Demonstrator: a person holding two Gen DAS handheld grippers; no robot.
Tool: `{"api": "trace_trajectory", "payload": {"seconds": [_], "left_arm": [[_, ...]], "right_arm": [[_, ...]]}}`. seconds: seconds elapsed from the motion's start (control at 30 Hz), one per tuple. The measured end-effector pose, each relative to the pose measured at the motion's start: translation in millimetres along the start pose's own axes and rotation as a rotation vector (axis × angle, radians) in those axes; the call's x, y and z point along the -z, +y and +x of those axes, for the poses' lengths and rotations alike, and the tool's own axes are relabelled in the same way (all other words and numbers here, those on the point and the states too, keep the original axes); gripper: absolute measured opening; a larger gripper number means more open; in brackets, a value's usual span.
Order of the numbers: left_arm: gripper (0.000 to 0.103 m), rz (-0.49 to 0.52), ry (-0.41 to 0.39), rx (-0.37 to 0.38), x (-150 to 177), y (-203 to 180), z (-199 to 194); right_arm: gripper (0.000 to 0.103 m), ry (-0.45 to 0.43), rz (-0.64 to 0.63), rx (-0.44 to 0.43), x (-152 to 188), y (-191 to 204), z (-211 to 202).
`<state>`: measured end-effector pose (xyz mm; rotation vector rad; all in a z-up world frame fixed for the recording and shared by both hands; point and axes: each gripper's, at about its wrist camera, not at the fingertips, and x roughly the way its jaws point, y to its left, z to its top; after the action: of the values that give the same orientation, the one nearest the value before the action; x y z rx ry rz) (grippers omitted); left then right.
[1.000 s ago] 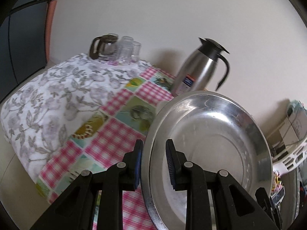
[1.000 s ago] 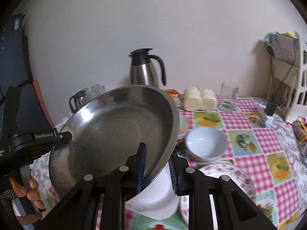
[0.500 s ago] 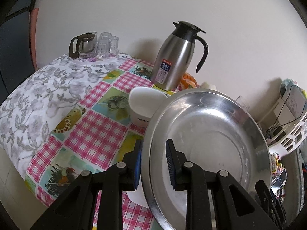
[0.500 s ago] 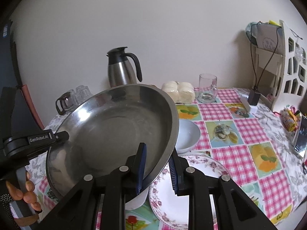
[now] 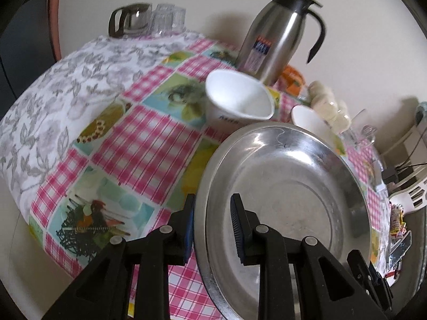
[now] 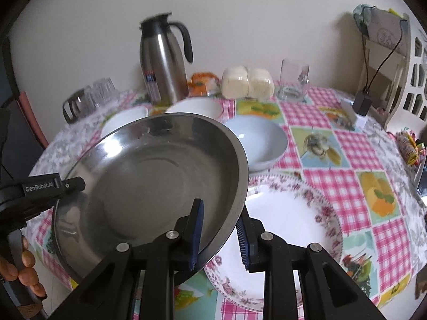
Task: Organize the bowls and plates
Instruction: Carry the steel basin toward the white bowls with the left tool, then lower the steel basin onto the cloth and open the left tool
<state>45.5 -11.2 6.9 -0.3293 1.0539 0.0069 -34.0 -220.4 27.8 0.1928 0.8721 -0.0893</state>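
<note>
Now 1 steel plate (image 6: pixel 149 186) w/ rim clamped by both grippers, L (image 5: pixel 212 229) & R (image 6: pixel 220 236); 3 bowls, 1 floral plate (image 6: pixel 288 218).

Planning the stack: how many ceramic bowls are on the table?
3. Left bowl behind the held steel plate, at its far rim; middle bowl before the thermos; right bowl beyond the floral plate. The steel plate may hide more.

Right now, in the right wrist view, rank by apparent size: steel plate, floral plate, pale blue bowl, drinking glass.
1. steel plate, though it's nearest the camera
2. floral plate
3. pale blue bowl
4. drinking glass
</note>
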Motion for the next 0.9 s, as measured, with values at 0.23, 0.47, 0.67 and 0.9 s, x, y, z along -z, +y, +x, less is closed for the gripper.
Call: {"api": "trace_trajectory", "payload": {"seconds": [0.23,0.47,0.67,0.9], "left_arm": [[0.025,-0.018,0.031,-0.022,1,7,10],[0.025,-0.017,0.052,-0.067,1,12,24],[0.025,-0.013,0.052,-0.079,0,13,25],[0.026,0.007,0.055,-0.092,-1,11,27]], "right_arm": [[0.027,0.056,-0.001,0.003,6,3,18],[0.027,0.09,-0.014,0.013,8,11,32],[0.027,0.117,-0.042,0.037,13,17,43],[0.027,0.138,-0.05,0.052,15,18,48]]}}
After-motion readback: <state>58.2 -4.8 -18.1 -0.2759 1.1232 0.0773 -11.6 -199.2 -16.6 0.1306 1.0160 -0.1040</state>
